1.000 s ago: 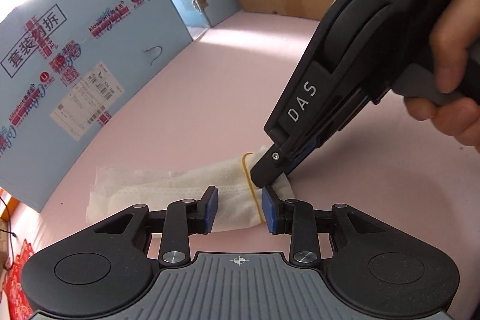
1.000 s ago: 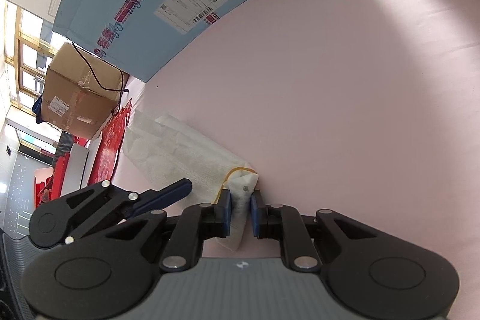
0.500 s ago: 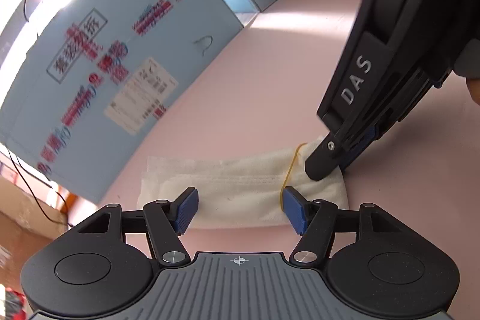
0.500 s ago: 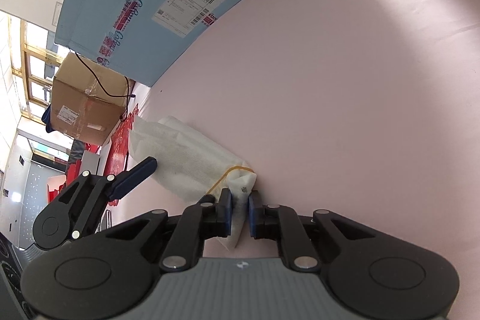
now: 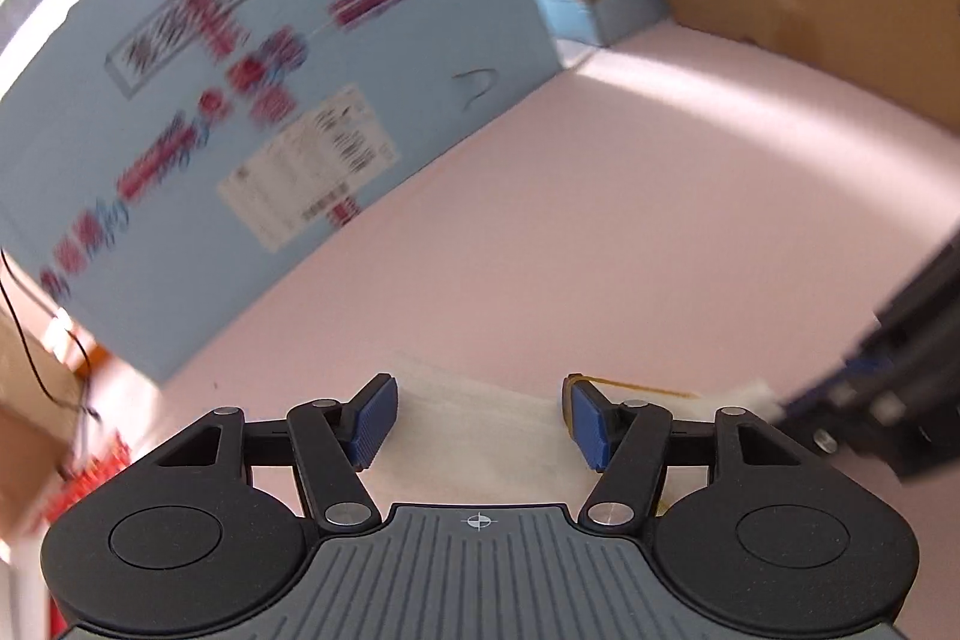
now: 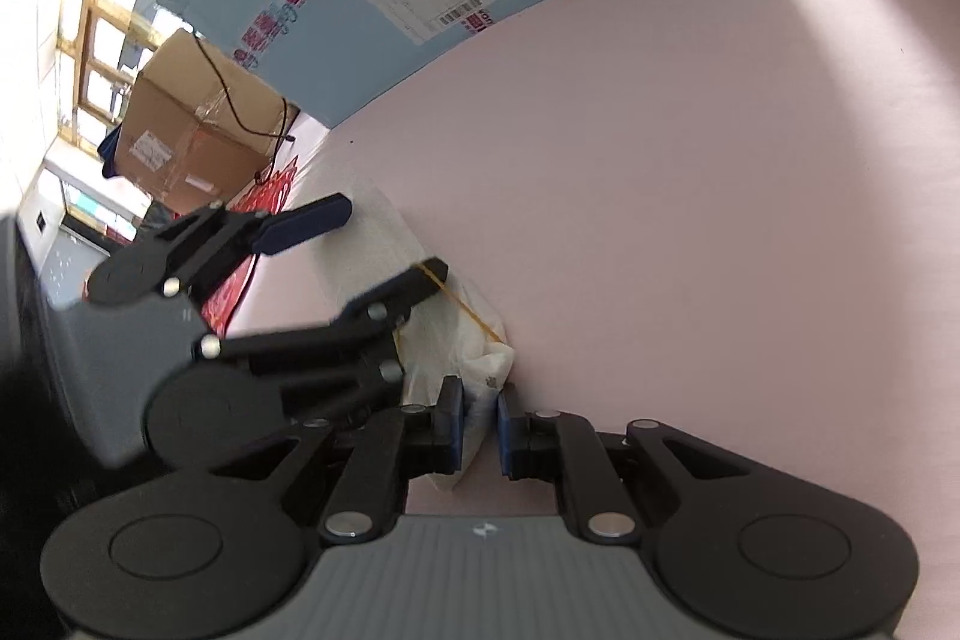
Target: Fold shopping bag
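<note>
Left wrist view first: the left claw (image 5: 477,415) stands spread, its blue pads either side of the bag (image 5: 480,412) without touching it; the figures have it opening within the last second, with only the white roll under the gap. The bag lies flat on the pink worktop (image 5: 600,220), rolled up narrow, with a yellow band (image 5: 636,387) around it towards its right end. At the right edge, blurred, the right claw (image 5: 774,403) pinches the bag's end. To my eye the folding is done and this is the binding step: the band looks seated, so the next move calls for the left claw to back clear without snagging it. Right wrist view now: the right claw (image 6: 480,421) is pressed nearly together on the bag (image 6: 474,376) end, tilted down at the worktop (image 6: 720,220). The left claw (image 6: 390,244) reaches in from the left edge, angled down, fingers wide apart over the roll, one tip right at the band (image 6: 468,313).
</note>
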`<control>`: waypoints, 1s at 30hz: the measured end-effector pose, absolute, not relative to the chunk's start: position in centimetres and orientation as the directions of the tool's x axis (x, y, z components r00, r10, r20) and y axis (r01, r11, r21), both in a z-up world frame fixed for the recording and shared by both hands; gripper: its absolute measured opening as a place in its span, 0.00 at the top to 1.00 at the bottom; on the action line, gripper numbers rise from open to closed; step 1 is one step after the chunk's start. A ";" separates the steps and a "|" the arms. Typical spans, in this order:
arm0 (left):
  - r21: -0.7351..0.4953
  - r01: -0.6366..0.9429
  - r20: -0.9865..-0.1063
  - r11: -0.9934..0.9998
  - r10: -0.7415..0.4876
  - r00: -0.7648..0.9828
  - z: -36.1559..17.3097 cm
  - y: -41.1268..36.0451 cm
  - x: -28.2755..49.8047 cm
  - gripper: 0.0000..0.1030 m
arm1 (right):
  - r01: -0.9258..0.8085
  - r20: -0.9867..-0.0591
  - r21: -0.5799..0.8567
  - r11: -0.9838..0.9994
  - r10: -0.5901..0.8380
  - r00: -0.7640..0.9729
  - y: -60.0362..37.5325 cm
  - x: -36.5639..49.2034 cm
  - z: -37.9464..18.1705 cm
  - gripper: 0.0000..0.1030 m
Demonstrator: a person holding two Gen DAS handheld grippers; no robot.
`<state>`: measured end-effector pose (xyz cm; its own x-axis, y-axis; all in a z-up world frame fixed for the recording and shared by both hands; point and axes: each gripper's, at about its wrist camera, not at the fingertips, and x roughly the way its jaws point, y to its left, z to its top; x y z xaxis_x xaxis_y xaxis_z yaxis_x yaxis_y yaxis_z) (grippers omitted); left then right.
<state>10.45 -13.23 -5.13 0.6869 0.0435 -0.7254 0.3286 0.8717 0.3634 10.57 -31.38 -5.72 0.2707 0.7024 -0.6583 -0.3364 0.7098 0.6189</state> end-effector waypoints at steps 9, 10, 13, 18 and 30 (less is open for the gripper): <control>0.453 0.391 -0.680 0.801 0.027 0.733 -6.0 -13.0 8.5 0.39 | -0.660 -0.671 0.287 0.694 0.637 0.378 -28.2 7.5 -3.3 0.81; 0.444 0.397 -0.681 0.804 0.015 0.732 -5.9 -12.9 8.5 0.40 | -0.666 -0.675 0.281 0.691 0.635 0.376 -27.9 7.6 -3.3 0.80; 0.419 0.425 -0.693 0.802 -0.020 0.721 -5.2 -12.6 8.6 0.37 | -0.673 -0.688 0.265 0.691 0.624 0.370 -27.0 8.1 -3.4 0.78; 0.358 0.450 -0.677 0.818 -0.104 0.728 -2.4 -13.1 9.0 0.34 | -0.774 -0.676 0.005 0.633 0.572 0.464 -25.0 5.3 -1.9 0.84; 0.180 0.299 -0.767 0.937 -0.057 0.639 -3.7 -8.0 12.3 0.27 | -0.690 -0.470 -0.670 0.274 0.563 0.680 -21.9 -3.8 -3.4 0.88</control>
